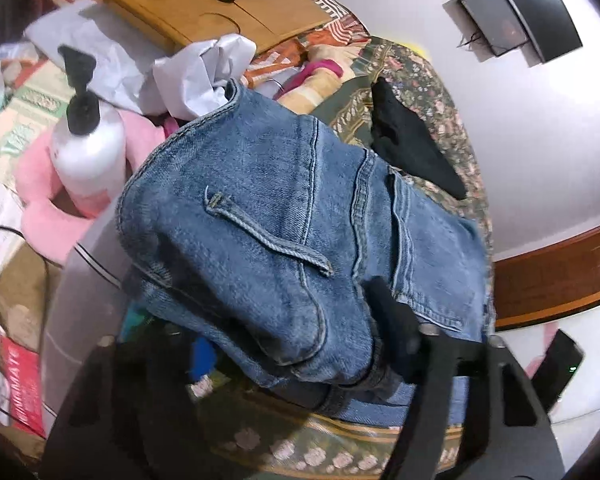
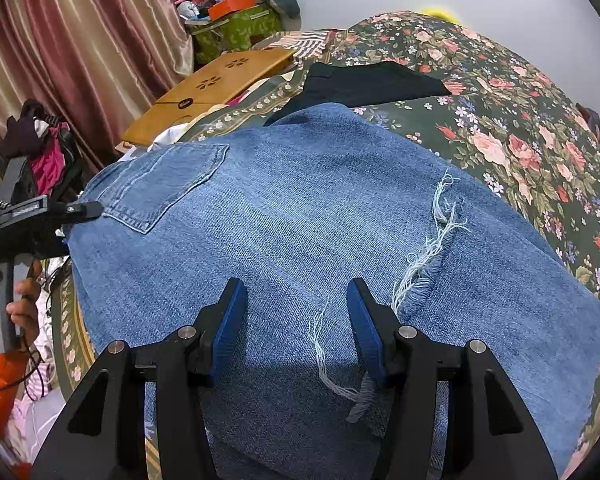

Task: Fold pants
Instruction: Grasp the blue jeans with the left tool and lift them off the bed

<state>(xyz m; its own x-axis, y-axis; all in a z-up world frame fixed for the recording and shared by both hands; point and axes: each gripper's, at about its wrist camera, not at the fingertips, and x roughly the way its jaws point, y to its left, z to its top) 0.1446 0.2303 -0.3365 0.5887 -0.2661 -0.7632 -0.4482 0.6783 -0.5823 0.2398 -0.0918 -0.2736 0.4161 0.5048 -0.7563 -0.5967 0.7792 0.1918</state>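
Blue jeans [image 2: 320, 208] lie folded on a floral bedspread [image 2: 520, 128], back pocket at the left, frayed hems near me. My right gripper [image 2: 298, 320] is open just above the denim near the frayed edge, holding nothing. My left gripper [image 2: 88, 209] shows at the left edge of the right wrist view, held by a hand, its tip at the jeans' waist. In the left wrist view the waist part of the jeans [image 1: 284, 216] is bunched and lifted over the gripper; one finger [image 1: 392, 312] shows against the denim, the other is hidden.
A black garment [image 2: 364, 84] lies beyond the jeans. A wooden lap desk [image 2: 220, 84] sits at the bed's left side. A white pump bottle [image 1: 86, 152], pink cloth and white paper are in the left wrist view. Curtains and clutter stand at the left.
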